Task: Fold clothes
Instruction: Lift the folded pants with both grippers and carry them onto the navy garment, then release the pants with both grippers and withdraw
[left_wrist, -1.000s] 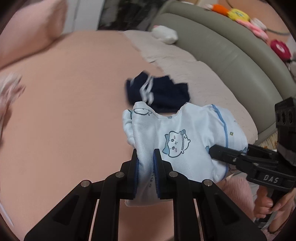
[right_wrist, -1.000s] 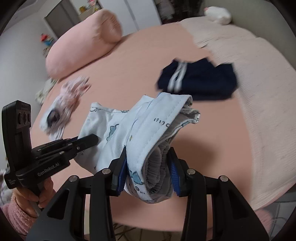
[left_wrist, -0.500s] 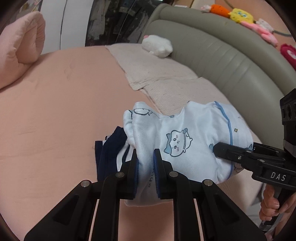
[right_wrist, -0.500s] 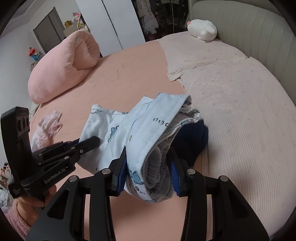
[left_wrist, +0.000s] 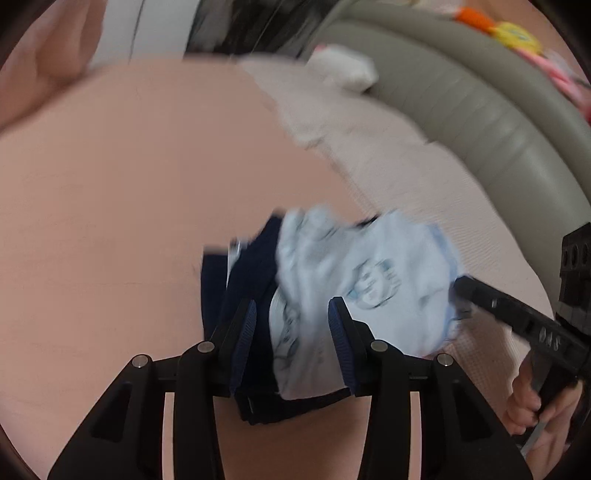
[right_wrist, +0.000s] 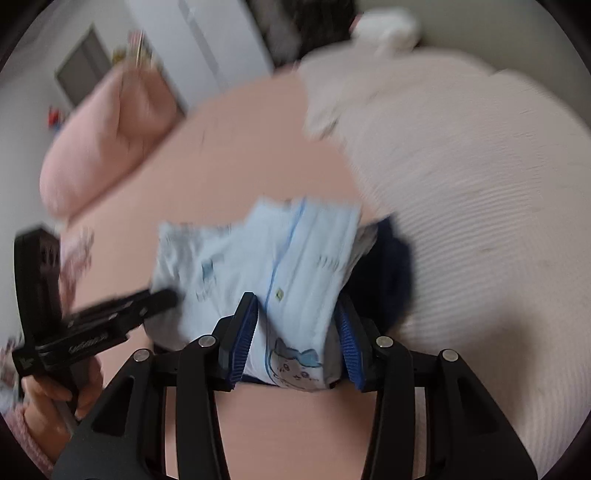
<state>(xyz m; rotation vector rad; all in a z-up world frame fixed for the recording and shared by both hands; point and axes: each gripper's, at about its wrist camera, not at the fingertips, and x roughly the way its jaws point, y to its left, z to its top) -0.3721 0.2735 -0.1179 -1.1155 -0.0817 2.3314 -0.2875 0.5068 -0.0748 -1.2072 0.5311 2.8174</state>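
A folded light blue garment (left_wrist: 354, 280) with a cartoon cat print lies on top of a folded navy garment (left_wrist: 243, 288) on the pink bed. My left gripper (left_wrist: 291, 343) is open, its jaws wide apart around the near edge of the blue garment. My right gripper (right_wrist: 295, 336) is open too, its blue pads on either side of the same garment (right_wrist: 280, 254), with the navy one (right_wrist: 388, 273) showing beneath at the right. Each gripper shows in the other's view, the right one (left_wrist: 491, 302) and the left one (right_wrist: 147, 302). Both views are motion-blurred.
A pink bolster pillow (right_wrist: 107, 136) lies at the far left. A pale ribbed blanket (right_wrist: 461, 177) covers the right side of the bed. A grey padded headboard (left_wrist: 480, 122) curves behind it, with a white plush toy (left_wrist: 347, 66). A small patterned garment (right_wrist: 74, 258) lies at the left.
Both grippers carried the blue garment over to the navy garment, lowered it on top and opened, letting it go. It was held in both shut grippers before.
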